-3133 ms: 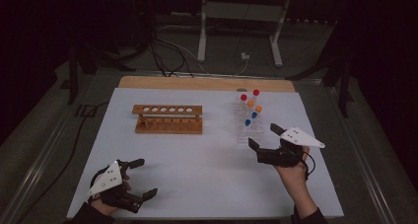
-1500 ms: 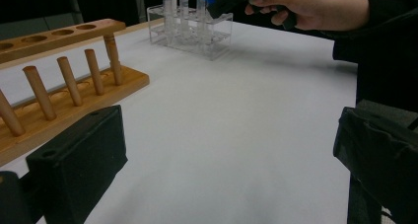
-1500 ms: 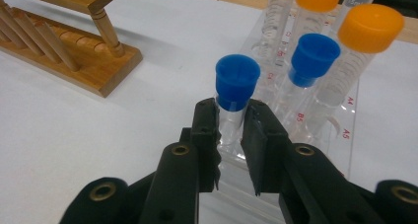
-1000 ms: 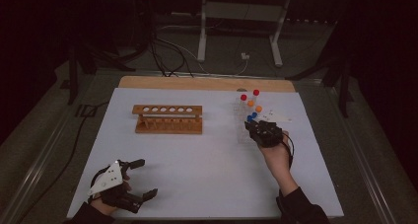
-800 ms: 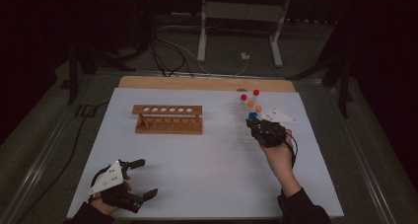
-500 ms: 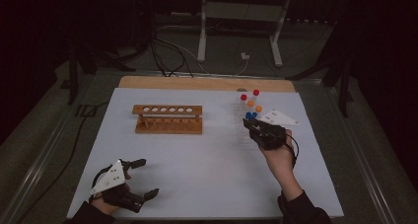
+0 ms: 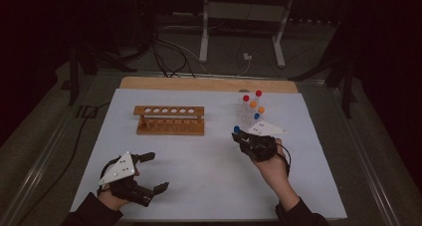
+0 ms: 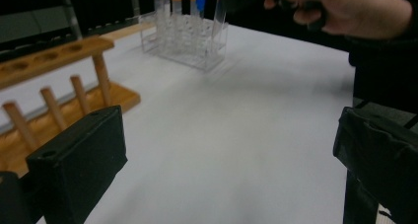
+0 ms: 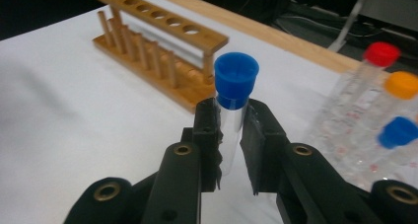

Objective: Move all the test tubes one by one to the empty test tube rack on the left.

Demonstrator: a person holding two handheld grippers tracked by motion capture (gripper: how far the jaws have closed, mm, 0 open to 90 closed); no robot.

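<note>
While clamped, blue-capped tube [image 9: 231, 103] upright.

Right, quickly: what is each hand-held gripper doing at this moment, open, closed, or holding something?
Left hand-held gripper: open, holding nothing.
Right hand-held gripper: closed on a blue-capped test tube.

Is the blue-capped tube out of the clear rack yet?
Out. The blue-capped tube is clamped upright in the right gripper, clear of the clear rack.
</note>
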